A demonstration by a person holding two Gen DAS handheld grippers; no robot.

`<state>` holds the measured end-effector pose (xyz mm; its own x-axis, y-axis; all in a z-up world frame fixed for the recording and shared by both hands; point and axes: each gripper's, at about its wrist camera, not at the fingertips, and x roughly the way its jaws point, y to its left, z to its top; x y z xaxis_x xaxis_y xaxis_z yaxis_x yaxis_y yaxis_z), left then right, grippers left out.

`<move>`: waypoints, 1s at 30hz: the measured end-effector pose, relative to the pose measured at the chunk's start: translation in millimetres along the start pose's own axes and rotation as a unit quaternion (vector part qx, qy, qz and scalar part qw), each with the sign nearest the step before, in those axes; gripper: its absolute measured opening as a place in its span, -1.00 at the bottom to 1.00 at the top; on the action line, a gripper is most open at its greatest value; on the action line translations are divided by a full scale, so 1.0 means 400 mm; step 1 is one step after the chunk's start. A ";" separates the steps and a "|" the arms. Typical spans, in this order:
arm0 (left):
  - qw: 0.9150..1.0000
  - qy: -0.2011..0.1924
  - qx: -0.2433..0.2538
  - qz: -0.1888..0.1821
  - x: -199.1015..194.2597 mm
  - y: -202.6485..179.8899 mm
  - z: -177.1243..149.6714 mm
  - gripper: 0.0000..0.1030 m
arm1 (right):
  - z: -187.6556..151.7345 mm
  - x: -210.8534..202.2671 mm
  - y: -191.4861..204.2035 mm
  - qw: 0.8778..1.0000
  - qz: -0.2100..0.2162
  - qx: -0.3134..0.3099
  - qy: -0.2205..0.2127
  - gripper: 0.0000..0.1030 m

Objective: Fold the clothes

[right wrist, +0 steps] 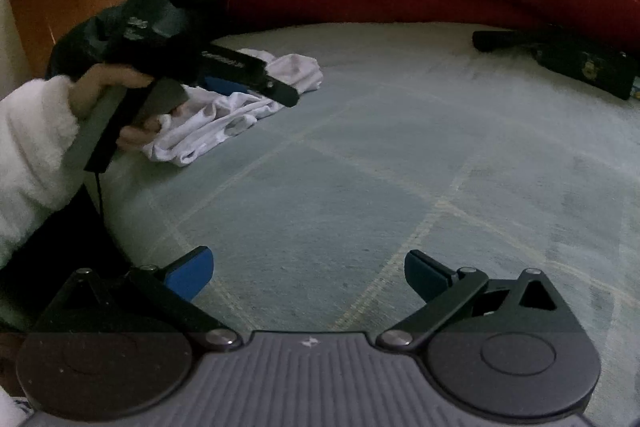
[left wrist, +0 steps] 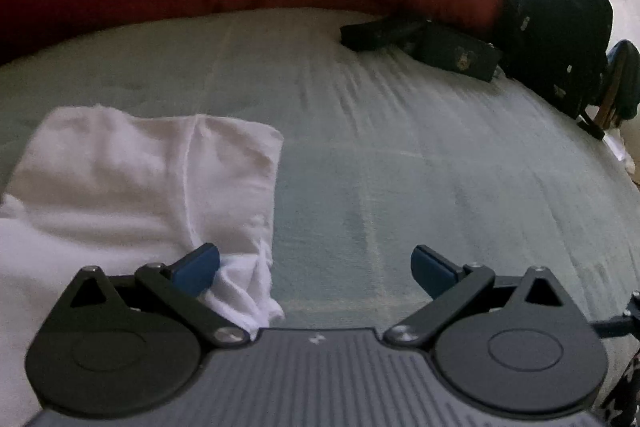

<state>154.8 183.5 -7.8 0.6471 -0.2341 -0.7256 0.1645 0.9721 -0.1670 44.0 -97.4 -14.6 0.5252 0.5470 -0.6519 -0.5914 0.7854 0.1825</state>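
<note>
The left gripper (left wrist: 316,269) is spread wide, blue pads (left wrist: 198,269) apart. The right gripper (right wrist: 308,273) gapes equally. A hand (right wrist: 116,77) in a white sleeve (right wrist: 34,151) grips the left tool's handle.

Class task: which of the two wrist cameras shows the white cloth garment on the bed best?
The left wrist view. The white cloth garment fills the lower left, close up, with its seam and edges clear. In the right wrist view it lies small and crumpled, partly hidden by the left gripper.
</note>
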 end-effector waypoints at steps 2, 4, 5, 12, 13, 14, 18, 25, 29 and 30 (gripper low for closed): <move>0.999 -0.020 0.025 0.004 -0.034 -0.017 0.005 0.97 | -0.002 -0.010 -0.001 1.000 -0.003 0.003 -0.003 1.00; 0.998 -0.043 0.044 0.010 -0.056 -0.022 0.020 0.98 | -0.004 -0.019 -0.002 1.000 -0.006 0.007 -0.007 1.00; 0.998 -0.049 0.046 0.012 -0.059 -0.018 0.030 0.98 | -0.005 -0.024 -0.003 1.000 -0.008 0.009 -0.009 1.00; 0.997 0.014 -0.043 0.055 0.108 0.065 0.086 0.98 | -0.013 -0.051 -0.009 0.999 -0.015 0.024 -0.017 1.00; 0.997 0.010 -0.039 0.063 0.105 0.062 0.087 0.98 | -0.014 -0.051 -0.011 0.999 -0.014 0.029 -0.016 1.00; 0.997 0.007 -0.036 0.070 0.102 0.058 0.087 0.98 | -0.016 -0.051 -0.013 0.999 -0.012 0.033 -0.015 1.00; 0.997 -0.002 -0.038 0.071 0.039 0.043 0.075 0.98 | -0.023 -0.052 -0.021 0.999 -0.008 0.051 -0.012 1.00; 0.996 -0.018 -0.002 0.083 -0.080 -0.047 -0.010 0.98 | -0.032 -0.054 -0.019 0.998 0.007 0.065 -0.005 1.00; 0.997 -0.021 -0.003 0.076 -0.143 -0.085 -0.079 0.98 | -0.039 -0.060 -0.001 0.998 0.010 0.063 0.000 1.00; 0.997 -0.022 -0.005 0.076 -0.158 -0.091 -0.094 0.98 | -0.041 -0.061 0.003 0.998 0.010 0.062 0.002 1.00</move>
<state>79.8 163.3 19.2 0.6953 -0.0849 -0.7137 0.0557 0.9964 -0.0643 20.3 -114.5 -10.7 0.5111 0.5619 -0.6504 -0.5207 0.8045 0.2858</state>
